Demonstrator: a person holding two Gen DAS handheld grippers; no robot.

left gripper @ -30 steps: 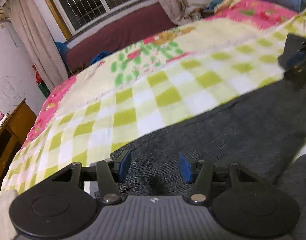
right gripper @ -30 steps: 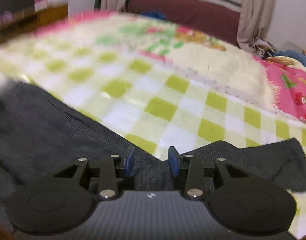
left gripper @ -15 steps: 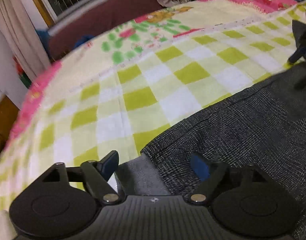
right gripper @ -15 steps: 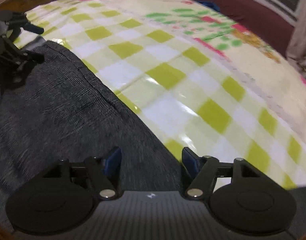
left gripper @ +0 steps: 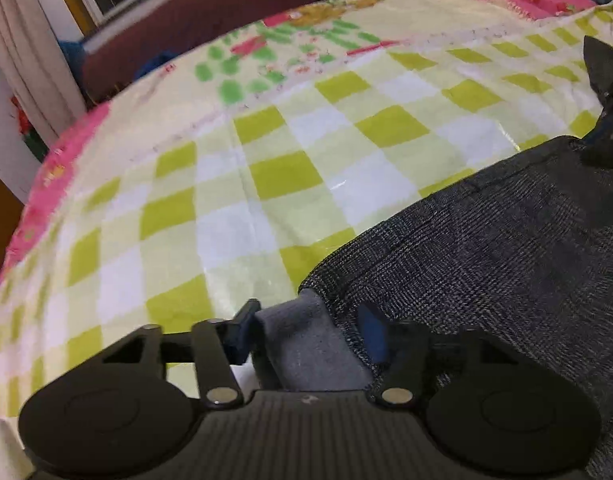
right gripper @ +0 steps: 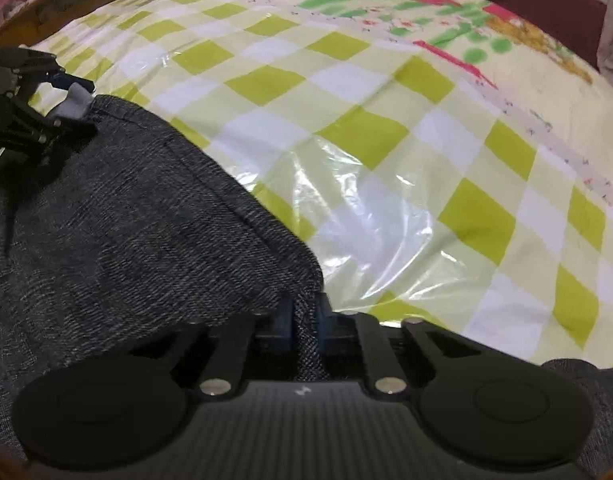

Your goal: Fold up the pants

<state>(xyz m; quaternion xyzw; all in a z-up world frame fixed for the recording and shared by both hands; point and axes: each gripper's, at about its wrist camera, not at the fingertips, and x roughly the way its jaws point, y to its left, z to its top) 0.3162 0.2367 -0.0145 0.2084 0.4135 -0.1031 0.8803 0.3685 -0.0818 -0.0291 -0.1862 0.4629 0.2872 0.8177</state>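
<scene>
On the near part of the bed, the dark grey pants point(left gripper: 486, 248) lie over a green-and-white checked sheet point(left gripper: 266, 168), whose far stretch is bare. The left gripper point(left gripper: 306, 332), tilted down, has just been closing and clamps a bunched corner. The right gripper point(right gripper: 304, 320) has just closed, pinching the pants' edge. Cloth partly hides its fingers.

A coarse, matt, grey woven cloth is being shown by the pants point(left gripper: 486, 248), with a smoother, felt-like lining point(left gripper: 310, 344) at the edge. A glossy, crinkled plastic sheet point(right gripper: 370, 216) is being seen over the checked bedcover point(left gripper: 234, 200). Matt black ribbed plastic is being shown by the right gripper point(right gripper: 304, 320).
</scene>
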